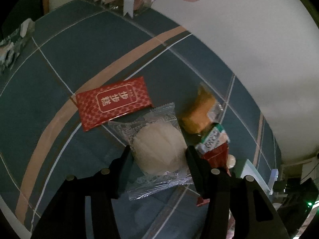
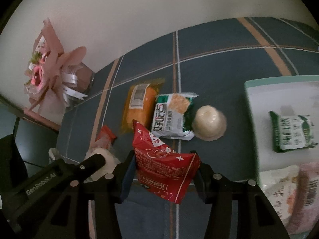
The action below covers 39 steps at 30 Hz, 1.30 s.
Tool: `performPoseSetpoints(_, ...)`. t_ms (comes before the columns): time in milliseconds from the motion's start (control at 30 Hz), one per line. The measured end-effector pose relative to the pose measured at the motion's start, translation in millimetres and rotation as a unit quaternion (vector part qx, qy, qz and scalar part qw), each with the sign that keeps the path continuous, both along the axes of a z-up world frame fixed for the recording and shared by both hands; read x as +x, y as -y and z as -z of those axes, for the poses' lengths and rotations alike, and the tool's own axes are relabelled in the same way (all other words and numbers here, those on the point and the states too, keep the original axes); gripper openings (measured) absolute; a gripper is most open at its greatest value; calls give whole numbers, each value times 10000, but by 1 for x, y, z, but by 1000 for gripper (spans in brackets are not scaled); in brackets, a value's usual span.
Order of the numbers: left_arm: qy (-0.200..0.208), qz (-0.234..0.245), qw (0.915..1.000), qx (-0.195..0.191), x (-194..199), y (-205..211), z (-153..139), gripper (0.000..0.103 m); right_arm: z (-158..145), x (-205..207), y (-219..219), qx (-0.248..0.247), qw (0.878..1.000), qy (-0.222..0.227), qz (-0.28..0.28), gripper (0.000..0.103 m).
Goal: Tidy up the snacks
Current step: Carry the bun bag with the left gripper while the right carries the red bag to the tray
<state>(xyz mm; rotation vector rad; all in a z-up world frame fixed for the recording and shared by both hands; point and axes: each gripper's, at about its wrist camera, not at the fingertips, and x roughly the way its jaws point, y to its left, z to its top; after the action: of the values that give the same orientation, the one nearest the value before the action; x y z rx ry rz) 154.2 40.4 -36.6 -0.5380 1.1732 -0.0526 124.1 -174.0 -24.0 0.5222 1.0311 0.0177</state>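
In the left wrist view my left gripper [image 1: 159,155] is shut on a round white pastry in a clear wrapper [image 1: 157,147], held off the blue plaid cloth [image 1: 79,59]. A flat red packet [image 1: 114,102] lies just beyond it. My right gripper [image 2: 163,165] is shut on a red snack bag [image 2: 163,163], whose corner also shows in the left wrist view [image 1: 217,156]. On the cloth ahead lie an orange packet [image 2: 139,105], a green-and-white packet [image 2: 173,115] and a round pale cup snack [image 2: 210,122]. A left gripper finger [image 2: 93,160] shows at the lower left with the pastry [image 2: 107,159].
A pale-green-rimmed tray [image 2: 251,91] stands at the right, holding a green packet [image 2: 293,131] and other wrapped snacks [image 2: 289,195]. A pink-wrapped bouquet [image 2: 49,67] leans against the white wall [image 2: 139,20] at the left. The wall borders the cloth's far edge.
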Motion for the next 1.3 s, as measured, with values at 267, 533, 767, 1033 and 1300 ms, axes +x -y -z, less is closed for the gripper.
performPoseSetpoints(267, 283, 210, 9993, 142, -14, 26, -25, 56, -22, -20, 43, 120, 9990, 11, 439, 55)
performPoseSetpoints(533, 508, 636, 9965, 203, -30, 72, -43, 56, -50, -51, 106, 171, 9941, 125, 1063, 55)
performPoseSetpoints(767, 678, 1109, 9910, 310, -44, 116, -53, 56, -67, -87, 174, 332, 9823, 200, 1834, 55)
performPoseSetpoints(1033, 717, 1714, 9825, 157, -63, 167, -58, 53, -76, -129, 241, 256, 9637, 139, 2655, 55)
performPoseSetpoints(1300, 581, 2050, 9765, 337, -72, 198, -44, 51, -72, -158, 284, 226, 9489, -42, 3148, 55)
